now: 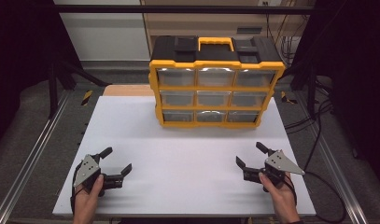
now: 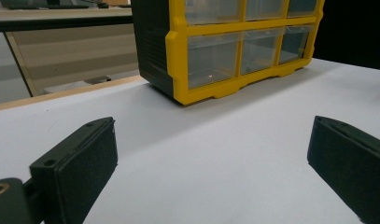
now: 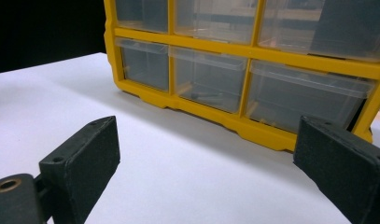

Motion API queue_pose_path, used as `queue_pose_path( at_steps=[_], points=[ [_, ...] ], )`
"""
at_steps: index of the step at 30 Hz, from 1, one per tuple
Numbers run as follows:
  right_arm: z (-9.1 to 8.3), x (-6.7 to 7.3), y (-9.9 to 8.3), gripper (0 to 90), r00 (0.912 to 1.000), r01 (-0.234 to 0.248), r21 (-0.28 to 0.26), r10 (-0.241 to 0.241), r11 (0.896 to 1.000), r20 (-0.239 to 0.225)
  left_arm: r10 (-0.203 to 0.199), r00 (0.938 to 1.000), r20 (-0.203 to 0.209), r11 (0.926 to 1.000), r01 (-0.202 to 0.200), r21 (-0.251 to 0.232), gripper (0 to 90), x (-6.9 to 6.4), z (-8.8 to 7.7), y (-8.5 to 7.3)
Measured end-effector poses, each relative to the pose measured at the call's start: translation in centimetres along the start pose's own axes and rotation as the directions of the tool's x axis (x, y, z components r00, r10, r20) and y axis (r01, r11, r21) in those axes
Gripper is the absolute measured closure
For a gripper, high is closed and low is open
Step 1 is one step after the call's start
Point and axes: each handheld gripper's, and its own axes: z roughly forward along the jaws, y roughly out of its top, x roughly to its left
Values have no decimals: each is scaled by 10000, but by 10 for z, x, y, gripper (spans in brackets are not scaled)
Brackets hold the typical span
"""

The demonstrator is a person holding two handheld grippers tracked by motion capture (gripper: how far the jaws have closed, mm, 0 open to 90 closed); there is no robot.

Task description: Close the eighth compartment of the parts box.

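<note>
Both grippers spread wide and empty at the near edge.

The left gripper (image 1: 116,160) sat by the table's (image 1: 187,144) near-left corner, the right gripper (image 1: 251,154) by its near-right — the yellow drawer cabinet (image 1: 216,84) stood well apart at the far edge, drawers closed.

White table (image 1: 187,186), grey floor (image 1: 33,121), black frame bar (image 1: 178,9), cables (image 1: 318,126)

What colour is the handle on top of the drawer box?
Yellow; the handle shows best in the high view.
</note>
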Motion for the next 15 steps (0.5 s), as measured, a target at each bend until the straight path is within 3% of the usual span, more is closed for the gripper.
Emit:
queue_pose_path(
  at_steps=[15],
  points=[
    [5, 6, -7, 68, 9996, 21, -85, -24, 10000, -290, -48, 10000, 85, 10000, 48, 20, 14, -1, 0, -1]
  ],
)
